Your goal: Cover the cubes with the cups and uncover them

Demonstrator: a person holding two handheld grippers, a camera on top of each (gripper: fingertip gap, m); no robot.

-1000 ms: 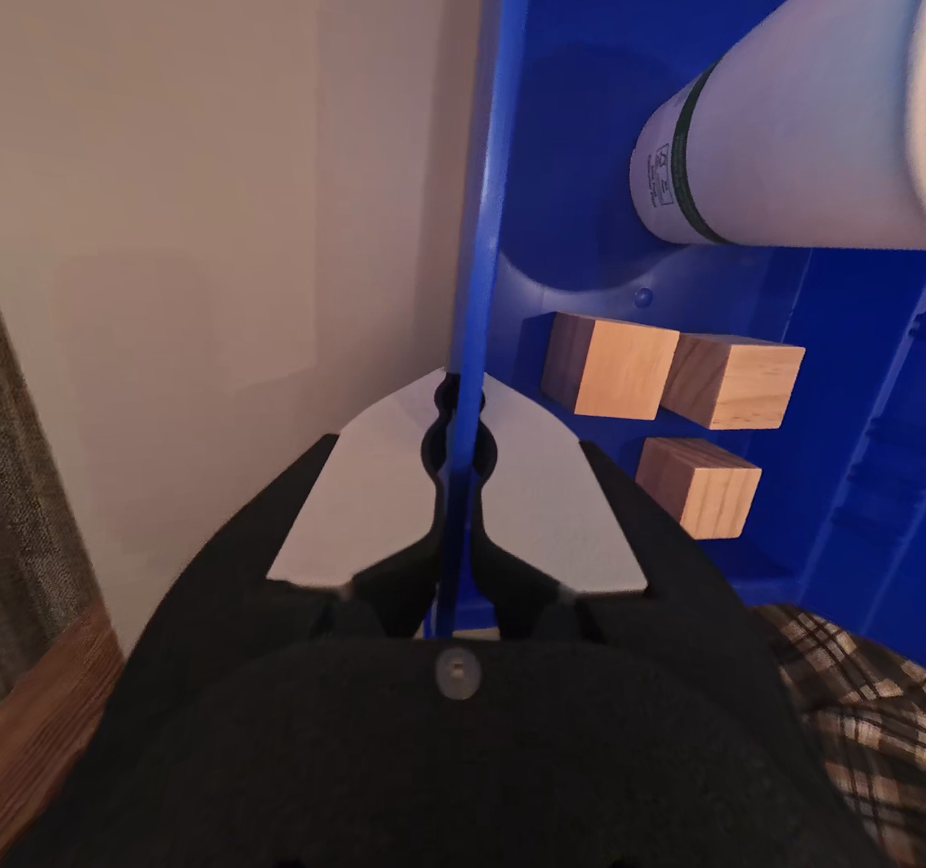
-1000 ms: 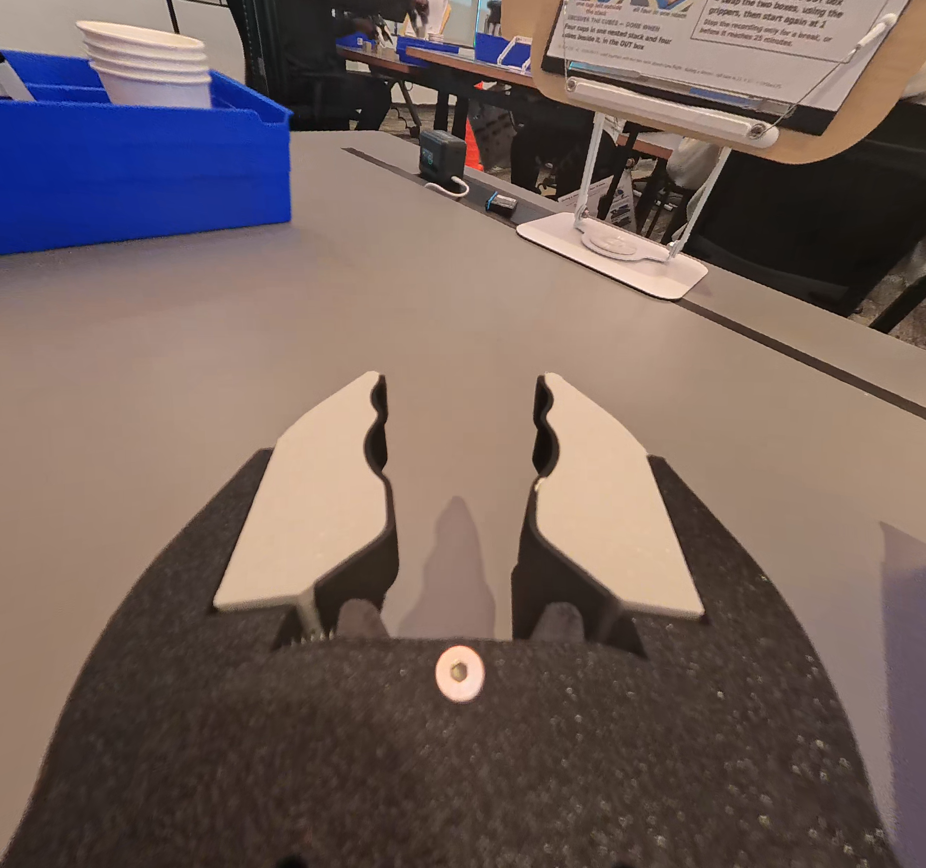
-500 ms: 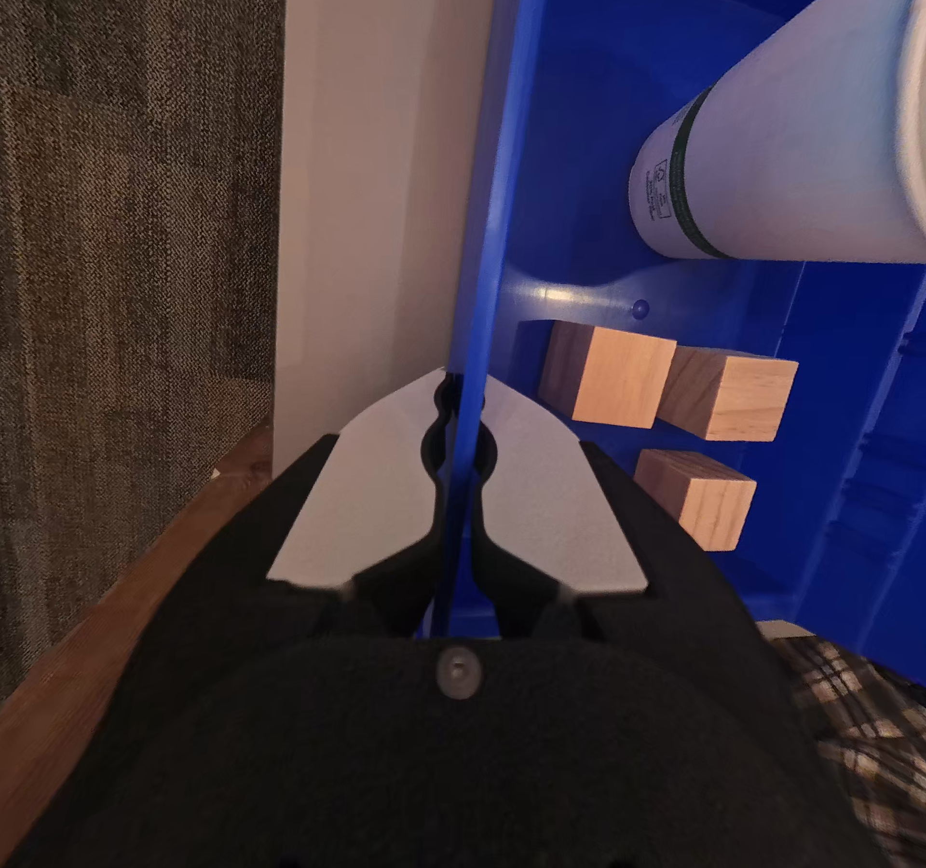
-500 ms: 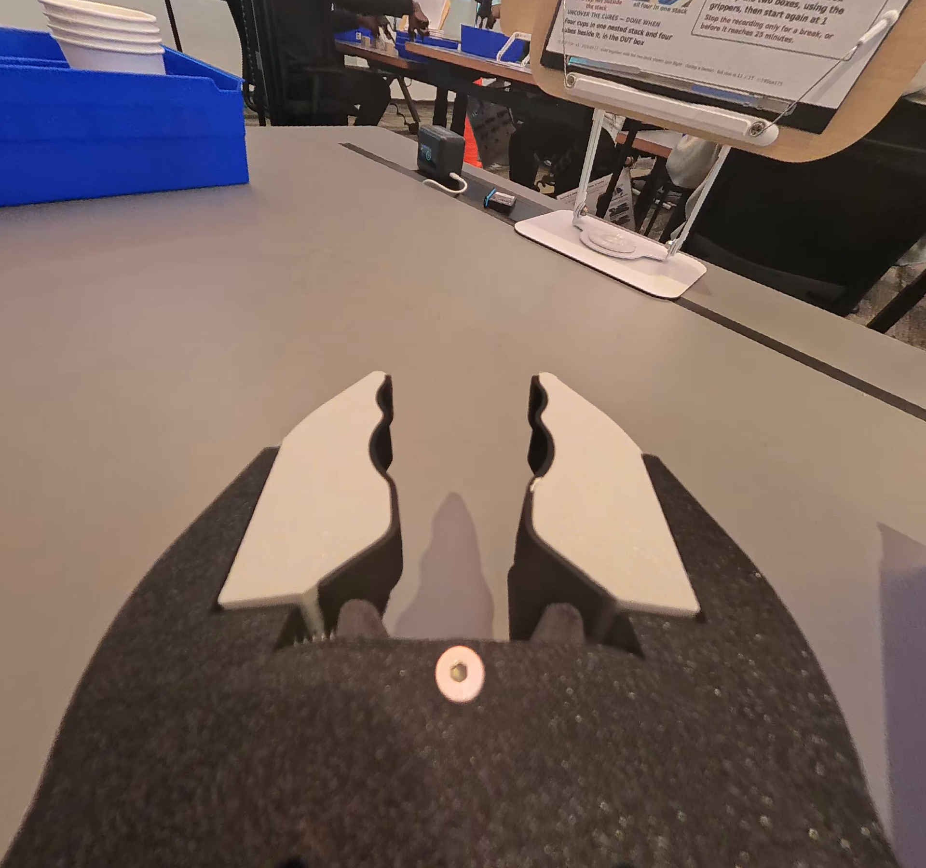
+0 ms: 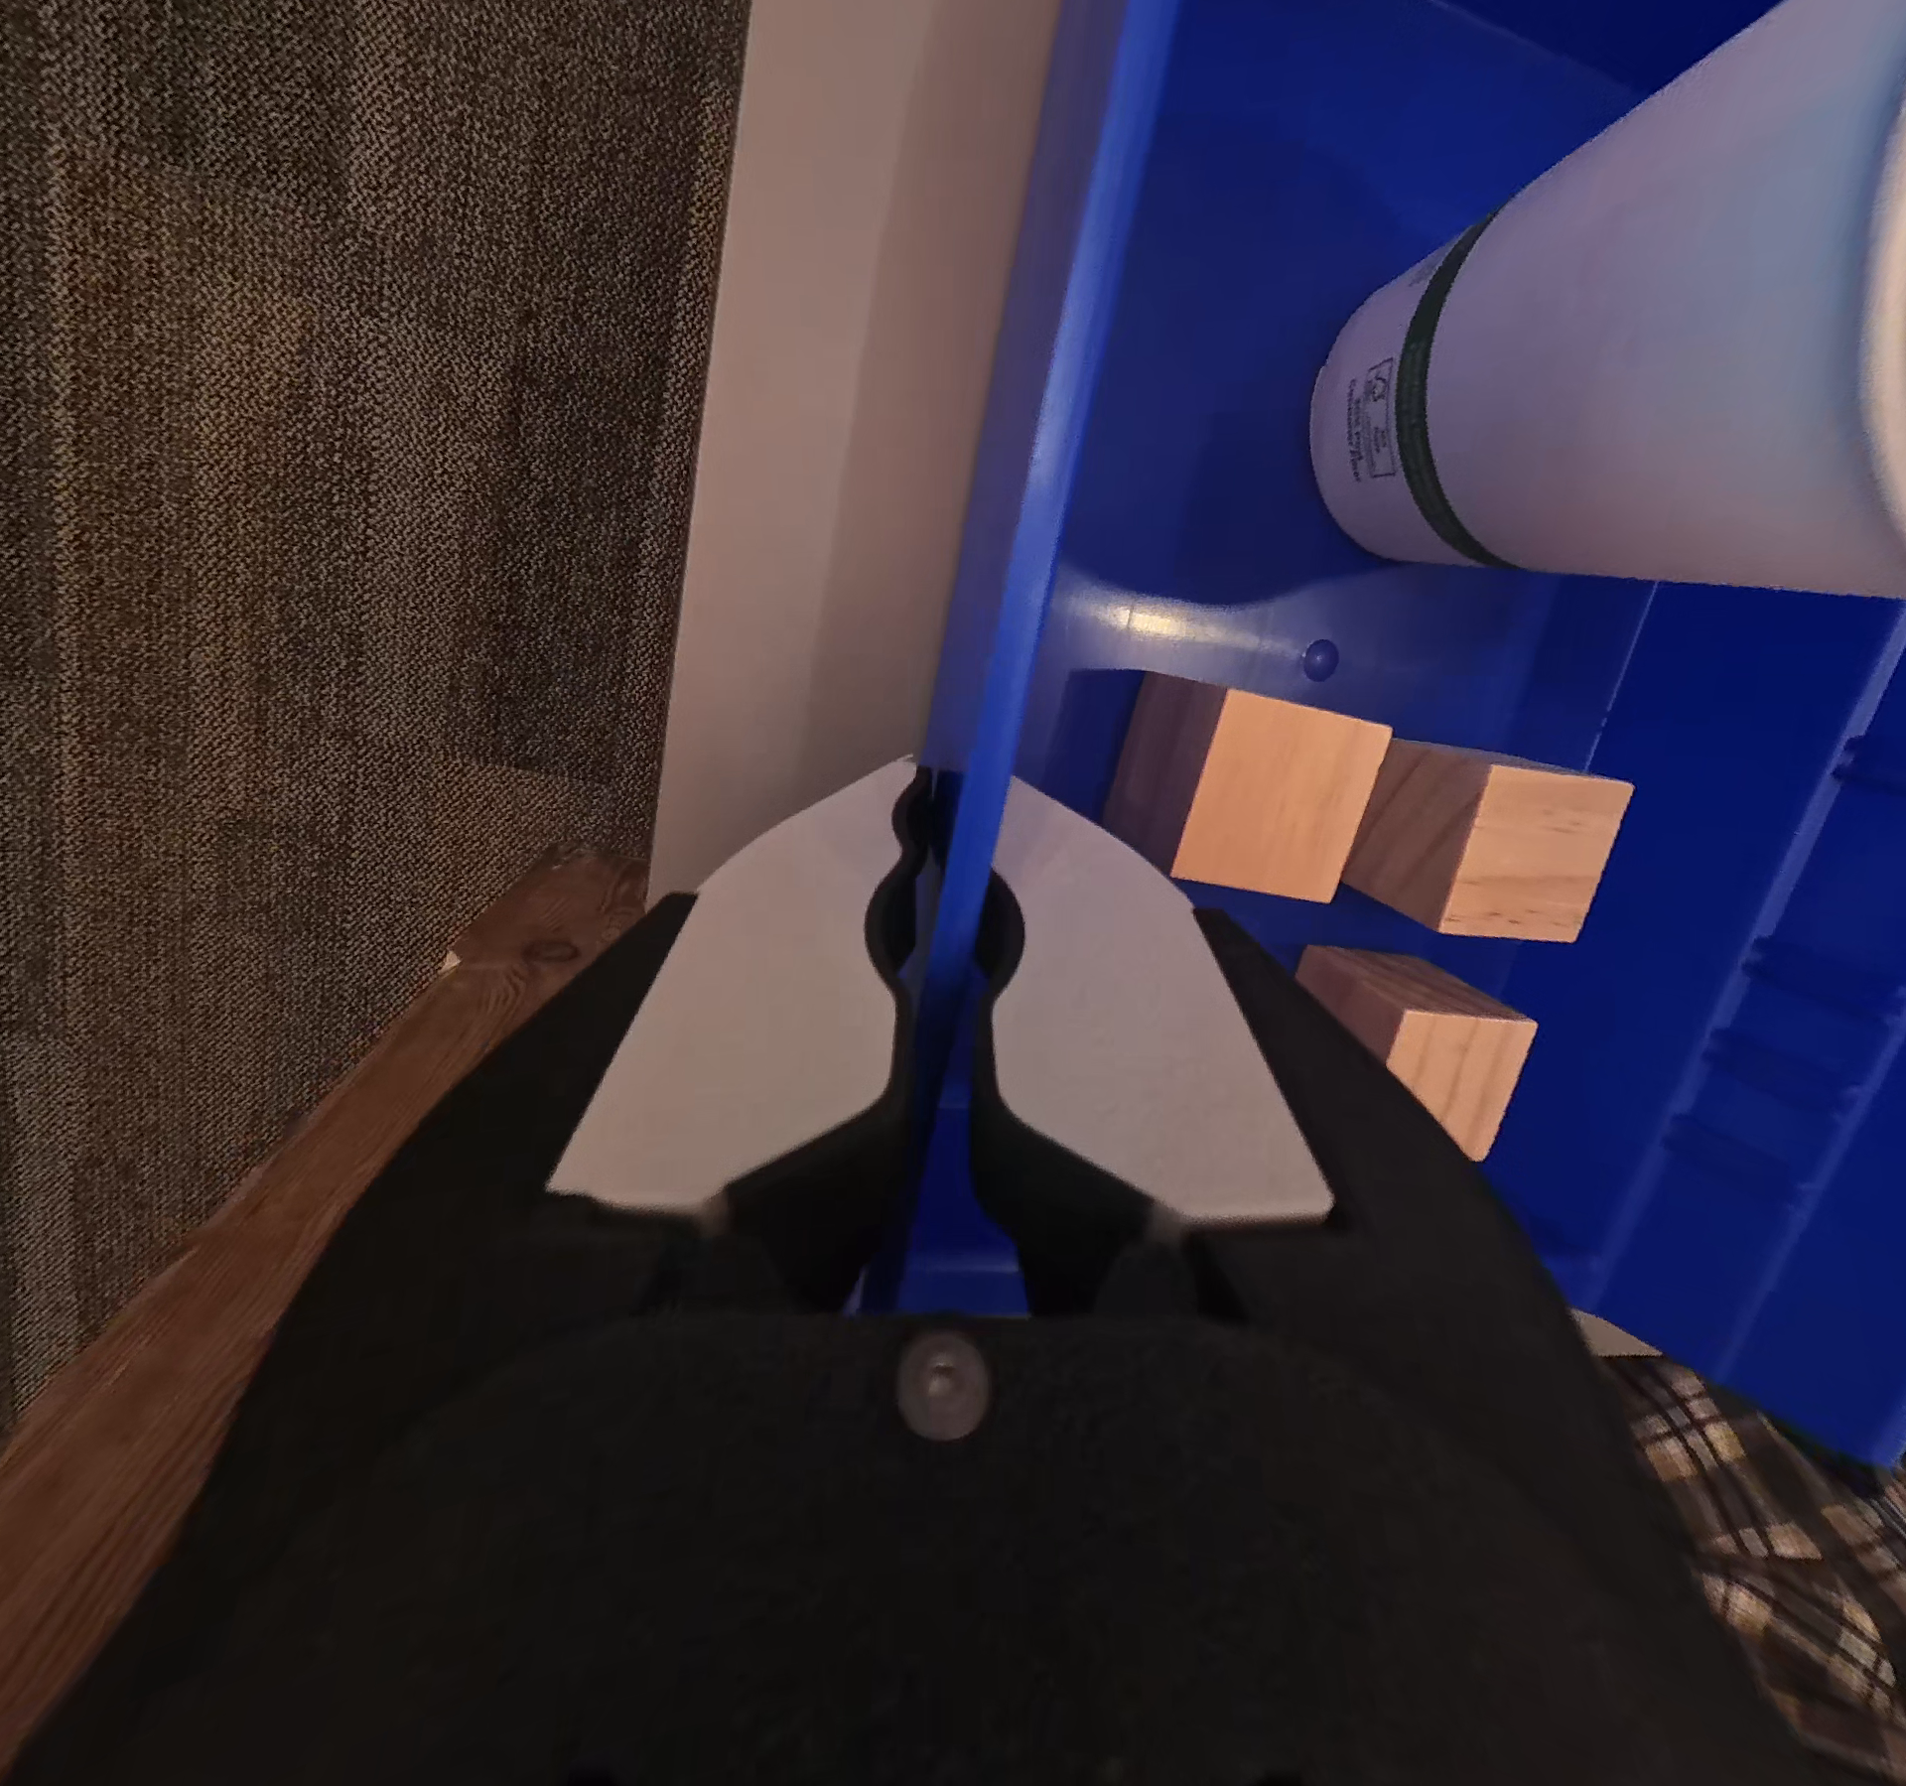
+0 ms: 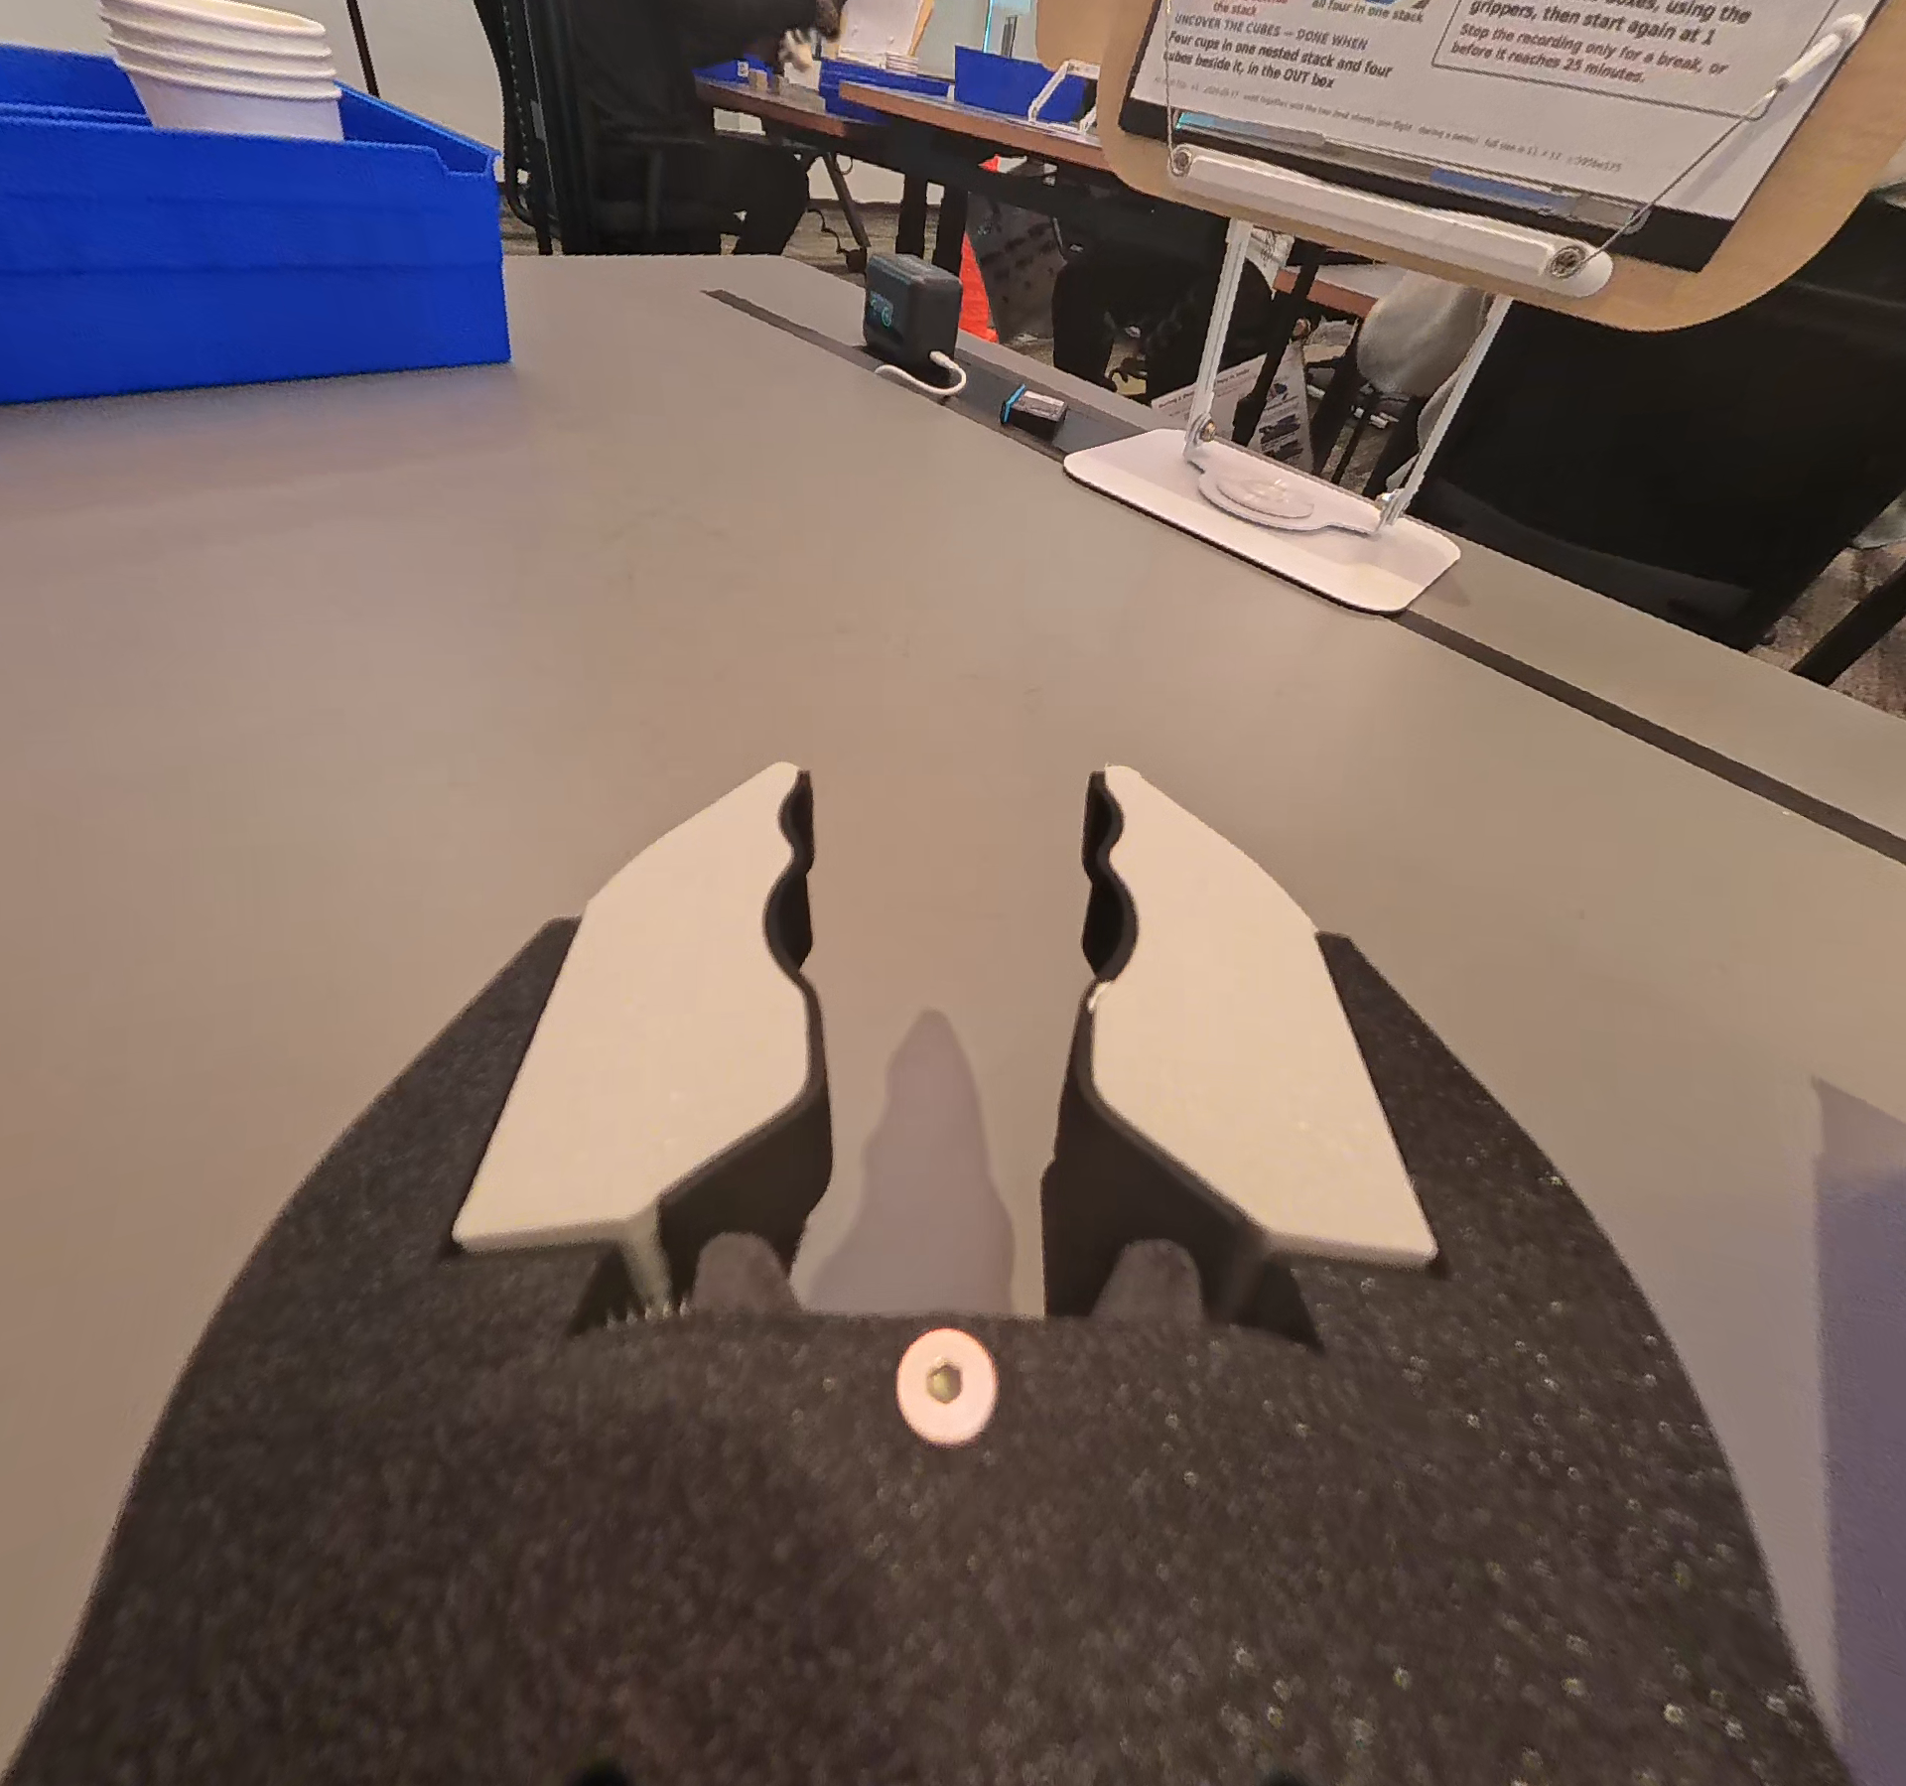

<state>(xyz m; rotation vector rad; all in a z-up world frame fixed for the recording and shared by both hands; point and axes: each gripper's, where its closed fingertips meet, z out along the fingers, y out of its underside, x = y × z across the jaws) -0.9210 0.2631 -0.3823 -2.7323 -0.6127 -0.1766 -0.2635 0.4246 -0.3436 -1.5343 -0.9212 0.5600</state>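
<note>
Three wooden cubes are visible loose on the floor of a blue bin, clustered near its wall: two side by side and touching, the third just below them. A fourth may sit out of frame; can't tell. The nested stack of white cups stands in the same bin, base on the floor, just beyond the cubes. Nothing is covered yet.

Left tongs are clamped on the bin's side wall, one finger inside and one outside. That's a carry grip, not a cup or cube grip. Carpet and a wooden edge show past the wall, so the bin looks lifted or hanging beyond the desk edge; poor light here, so treat that as a guess. Gripping the thin rim makes sense: it's the only part of the bin narrow enough for the tongs.

Right tongs are spread apart and empty, low over the grey desk, likely parked until the bin is down. Off to their left sits a blue bin with a cup stack poking above its rim; I read it as the one the left tongs hold. A document stand occupies the far right of the desk.

Risk: a one-sided grip lets the bin tilt, so cubes slide and the stack tips.
</note>
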